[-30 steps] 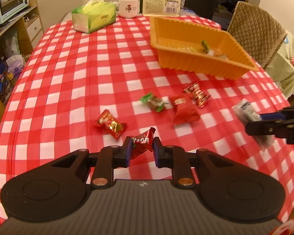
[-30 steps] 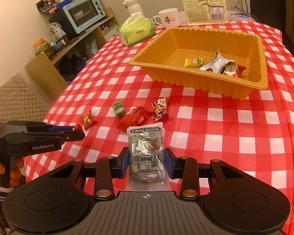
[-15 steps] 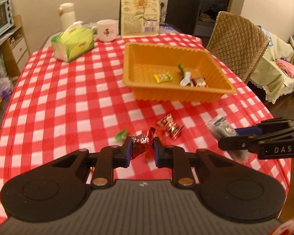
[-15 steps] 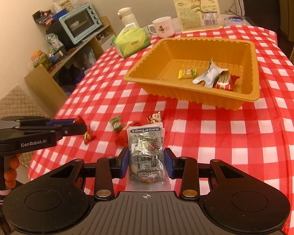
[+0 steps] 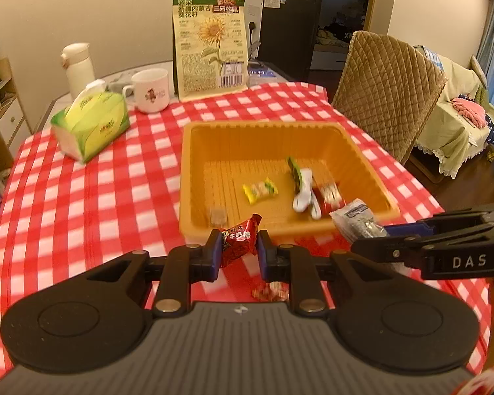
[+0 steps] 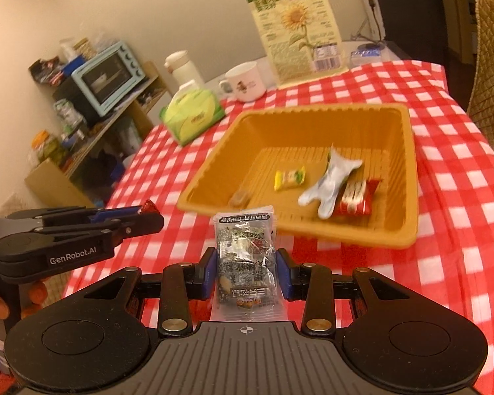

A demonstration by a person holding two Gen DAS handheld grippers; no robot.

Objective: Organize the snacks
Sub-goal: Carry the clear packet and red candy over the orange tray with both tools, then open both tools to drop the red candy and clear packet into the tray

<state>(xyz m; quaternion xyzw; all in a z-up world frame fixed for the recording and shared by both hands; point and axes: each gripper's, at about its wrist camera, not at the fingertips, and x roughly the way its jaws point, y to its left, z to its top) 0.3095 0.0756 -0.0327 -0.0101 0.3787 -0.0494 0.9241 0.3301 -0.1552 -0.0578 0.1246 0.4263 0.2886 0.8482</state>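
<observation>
My left gripper (image 5: 237,250) is shut on a red candy (image 5: 238,240) and holds it above the table just before the near wall of the orange tray (image 5: 187,177). My right gripper (image 6: 245,273) is shut on a clear black-and-white snack packet (image 6: 245,256), also held short of the tray (image 6: 408,177). The tray holds a yellow candy (image 5: 259,190), a white-and-green wrapper (image 5: 302,191) and a red snack (image 6: 355,197). The right gripper shows in the left wrist view (image 5: 372,230), the left gripper in the right wrist view (image 6: 145,212).
A red-and-white checked cloth (image 5: 82,197) covers the table. A tissue box (image 5: 90,126), a white mug (image 5: 150,90), a thermos (image 5: 77,65) and a sunflower-seed bag (image 5: 210,46) stand at the back. A quilted chair (image 5: 385,89) is at the right. One candy (image 5: 270,293) lies under my left gripper.
Both grippers have risen and moved forward toward the tray with their snacks. The loose candies on the cloth have dropped out of view beneath them.
</observation>
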